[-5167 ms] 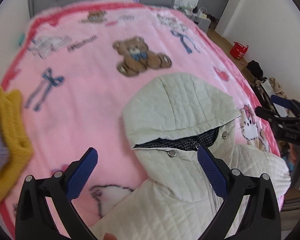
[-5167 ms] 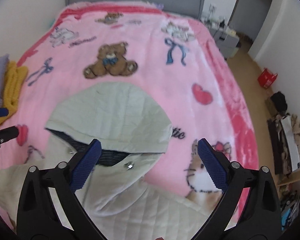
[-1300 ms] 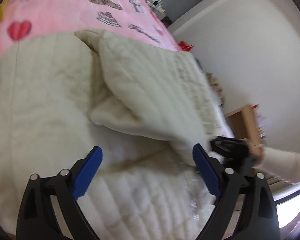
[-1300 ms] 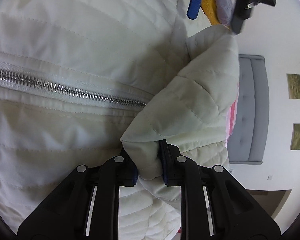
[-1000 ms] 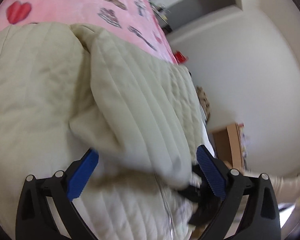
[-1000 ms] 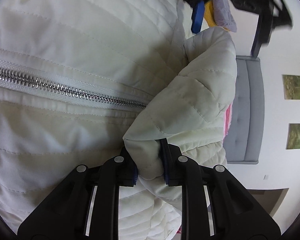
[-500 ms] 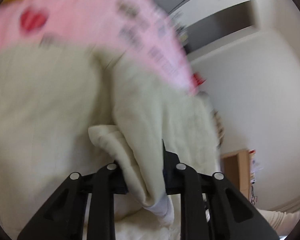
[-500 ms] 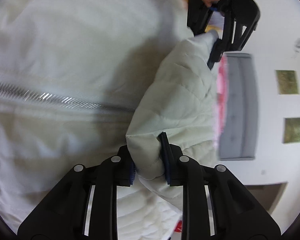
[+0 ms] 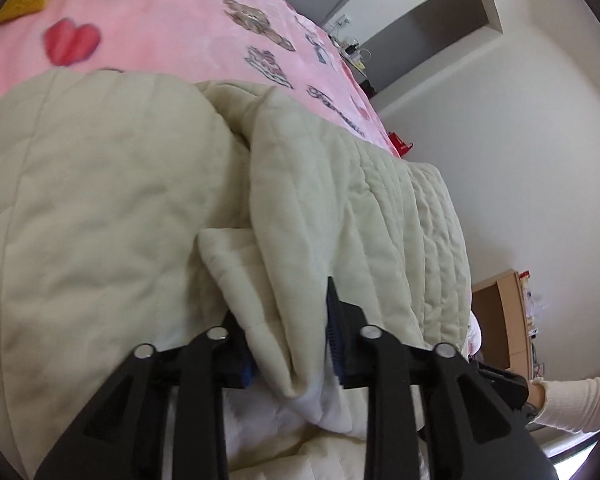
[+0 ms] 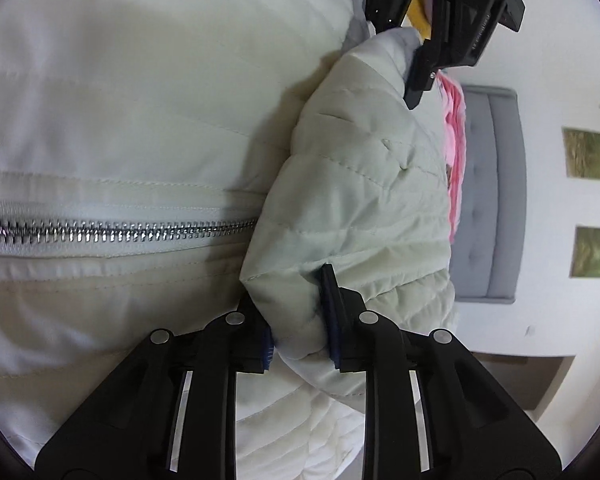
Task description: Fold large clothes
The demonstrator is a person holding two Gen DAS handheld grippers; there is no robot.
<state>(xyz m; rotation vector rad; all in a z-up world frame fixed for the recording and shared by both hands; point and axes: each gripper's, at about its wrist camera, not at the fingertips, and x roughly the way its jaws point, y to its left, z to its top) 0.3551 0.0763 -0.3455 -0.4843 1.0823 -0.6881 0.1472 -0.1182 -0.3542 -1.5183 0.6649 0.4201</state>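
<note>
On the bed: cream quilted jacket point(image 9: 100, 208) spread over pink printed blanket point(image 9: 160, 36), covers most of both views
Left hand-held gripper point(image 9: 292, 344): clenched on a bunched fold of the jacket, blue pads pressed into fabric
Right hand-held gripper point(image 10: 298, 316): clamped on a folded sleeve edge, just beside the silver zipper point(image 10: 112, 234)
Sleeve: runs between both grippers, lying over the jacket front
Background: grey headboard point(image 10: 488, 200), white wall
</note>
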